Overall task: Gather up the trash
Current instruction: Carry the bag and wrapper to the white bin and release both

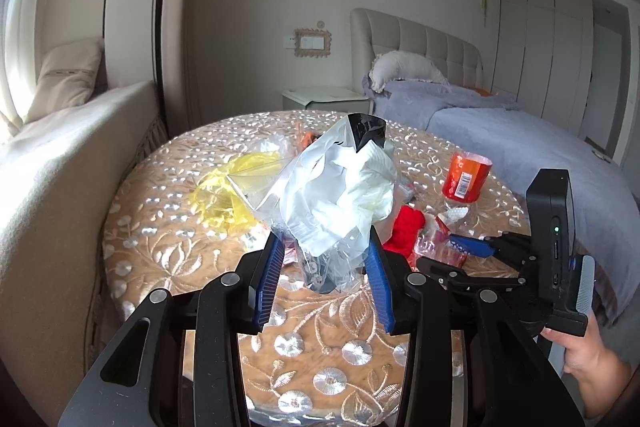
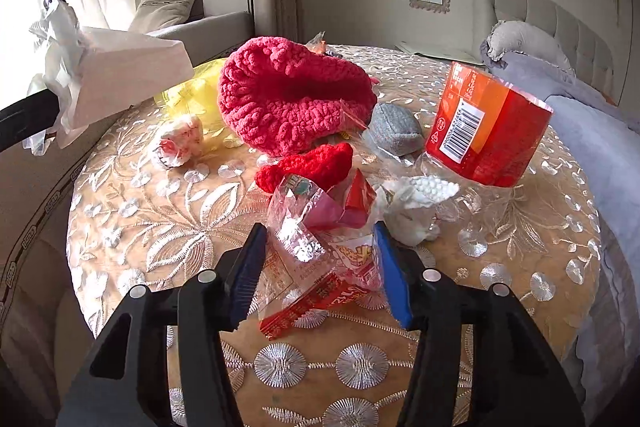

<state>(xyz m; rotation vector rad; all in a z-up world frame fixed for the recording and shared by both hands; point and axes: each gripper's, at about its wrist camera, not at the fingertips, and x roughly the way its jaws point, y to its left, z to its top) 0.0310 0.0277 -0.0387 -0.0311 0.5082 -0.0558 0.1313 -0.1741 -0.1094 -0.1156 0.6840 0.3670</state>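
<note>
On the round table point(image 2: 132, 227) with its gold embroidered cloth, collection is under way but far from complete. The left gripper point(image 1: 324, 247) is clamped on a bundle of clear plastic bag and crumpled white paper point(image 1: 340, 195), held clear of the cloth; in the right wrist view the same bundle point(image 2: 100, 79) hangs at the upper left, off the table edge. The right gripper point(image 2: 320, 255) stands around a crumpled clear and red snack wrapper point(image 2: 320, 267) at the near edge of the table, its blue pads against the wrapper's sides, so I judge it gripped, though the wrapper appears to rest on the cloth and is not lifted. Outstanding trash, by my reading: a cut red bottle label sleeve with barcode point(image 2: 484, 131) at the right, a crushed clear plastic bottle piece with white tissue point(image 2: 420, 203) beside it, a yellow plastic bag point(image 2: 192, 95) at the far left, a small crumpled printed paper ball point(image 2: 180, 143), and an orange scrap point(image 2: 320, 45) at the far edge. A large pink-red knitted hat point(image 2: 288, 95), a smaller red knitted piece point(image 2: 308, 163) and a grey knitted pouch point(image 2: 394, 127) lie among the litter; these look like belongings, not refuse. No bin or collecting bag is visible in either view, so where the held items will go cannot be determined
</note>
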